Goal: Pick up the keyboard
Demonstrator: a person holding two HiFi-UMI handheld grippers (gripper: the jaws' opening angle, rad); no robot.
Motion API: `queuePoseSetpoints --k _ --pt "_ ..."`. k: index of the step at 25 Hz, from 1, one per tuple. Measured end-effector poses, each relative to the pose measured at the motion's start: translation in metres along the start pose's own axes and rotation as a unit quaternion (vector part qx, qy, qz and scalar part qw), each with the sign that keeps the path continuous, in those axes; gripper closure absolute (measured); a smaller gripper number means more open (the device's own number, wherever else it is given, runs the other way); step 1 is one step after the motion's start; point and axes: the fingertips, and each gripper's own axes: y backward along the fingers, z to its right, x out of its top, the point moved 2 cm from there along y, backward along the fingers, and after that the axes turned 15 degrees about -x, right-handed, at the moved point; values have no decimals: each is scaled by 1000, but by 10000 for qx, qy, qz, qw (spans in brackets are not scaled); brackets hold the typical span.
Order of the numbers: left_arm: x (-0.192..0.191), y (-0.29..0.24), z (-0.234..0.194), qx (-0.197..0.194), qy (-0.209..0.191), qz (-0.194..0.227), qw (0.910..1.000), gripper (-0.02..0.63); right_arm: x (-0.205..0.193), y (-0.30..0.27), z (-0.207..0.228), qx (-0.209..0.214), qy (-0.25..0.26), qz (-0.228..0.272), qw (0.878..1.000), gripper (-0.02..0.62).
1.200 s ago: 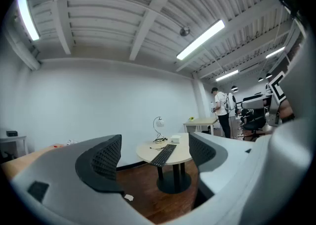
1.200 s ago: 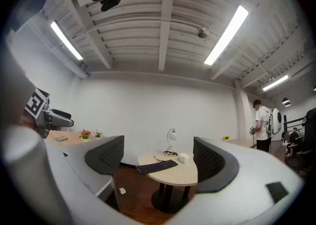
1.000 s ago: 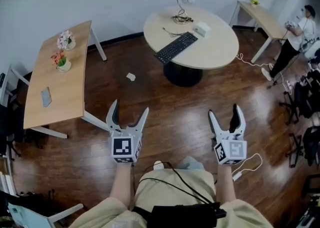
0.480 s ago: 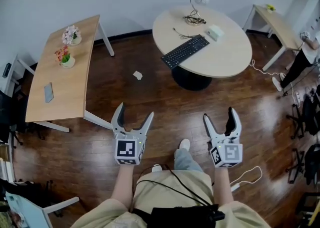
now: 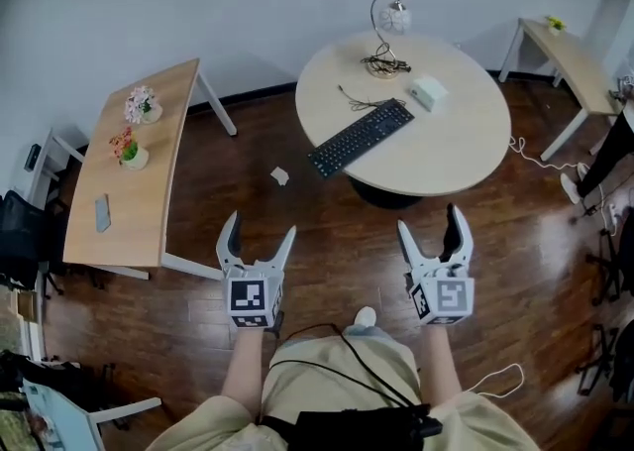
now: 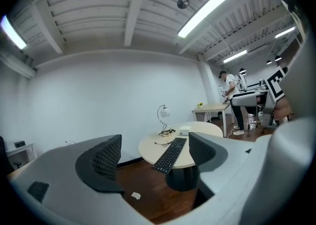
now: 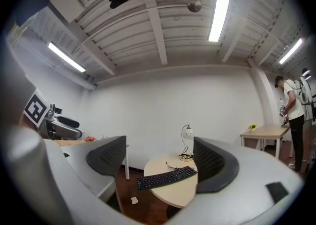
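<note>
The keyboard (image 5: 361, 138) lies slantwise on the round table (image 5: 466, 157), on the side nearest the person. Its long axis runs from about 8 o'clock to 2 o'clock in the head view, and its lower-left end reaches just past the table's rim. It is well apart from both grippers: at about 1 o'clock from the left gripper (image 5: 260, 231) and about 11 o'clock from the right gripper (image 5: 431, 226).

Both grippers are held out over the dark wooden floor (image 5: 327, 241), short of the table. Each has its jaws spread wide with nothing between them. In both gripper views the keyboard shows in the distance through the gap between the pads.

At 12 o'clock from the keyboard a thin cable (image 5: 357, 99) trails across the tabletop. A small white box (image 5: 428, 93) sits at about 1 o'clock from the keyboard, and beyond it a curved-stem lamp (image 5: 395, 15) stands near the far rim.

On the floor at 8 o'clock from the keyboard, between the table and the left gripper, lies a scrap of paper (image 5: 280, 176). Further out at 9 o'clock stands a long wooden desk (image 5: 139, 181) bearing two flower pots (image 5: 144, 105) and a phone (image 5: 103, 212). At 2 o'clock another desk (image 5: 570, 53) stands by the wall, with a person (image 5: 619, 142) at the frame's right edge.
</note>
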Motion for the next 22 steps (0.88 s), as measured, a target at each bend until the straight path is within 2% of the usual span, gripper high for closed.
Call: queuePoseSetpoints --k 5,9,17,20,22 --pt "-7 -35 6 -45 170 -245 9995 196 -29 -26 14 128 -241 -302 9992 158" --pt "-25 -62 -8 1 405 -414 9983 196 -44 -46 19 148 -189 -464 9986 158" --pt "-66 -169 -48 -440 708 -629 9945 196 -60 -120 47 -300 44 -597 9978 160" --pt "-101 -218 -77 -554 983 -922 9893 195 -59 -161 45 -393 238 -614 9971 160" --pt "-140 -249 -98 -660 1527 -1233 9783 195 -56 -186 31 -288 436 -608 9968 160"
